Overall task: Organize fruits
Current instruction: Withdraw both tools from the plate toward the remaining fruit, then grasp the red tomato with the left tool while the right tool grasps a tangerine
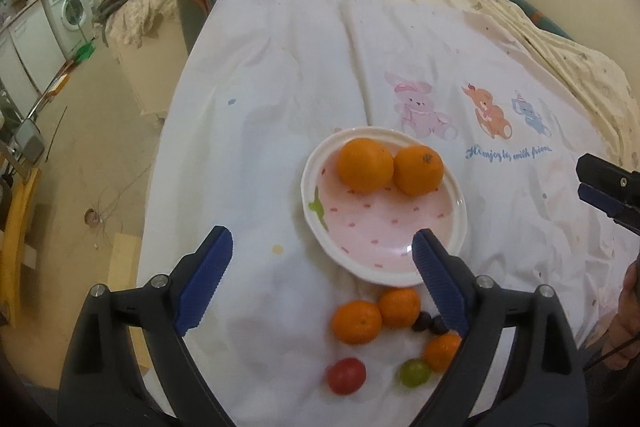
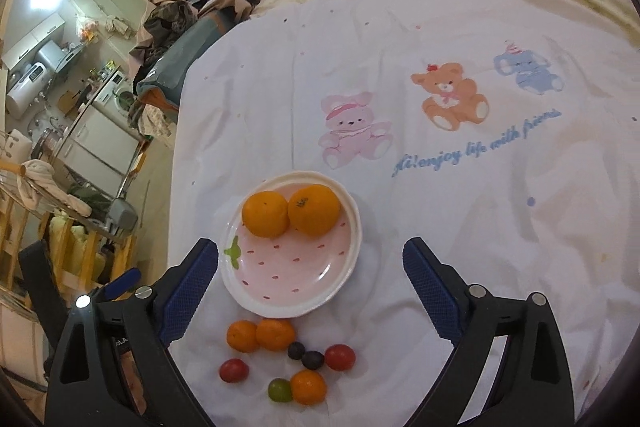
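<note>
Two oranges (image 2: 290, 213) beyond parted, empty jaws

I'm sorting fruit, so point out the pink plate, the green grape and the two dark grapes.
pink plate (image 2: 280, 279): right wrist view, bare centre.
green grape (image 2: 279, 389): right wrist view, its middle.
dark grapes (image 2: 312, 359): right wrist view, the right one.

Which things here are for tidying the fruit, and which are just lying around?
For the job: plate, two big oranges on it, three small oranges, two red fruits, green grape, two dark grapes.

Just lying about: sheet, clothes pile, washing machine.
</note>
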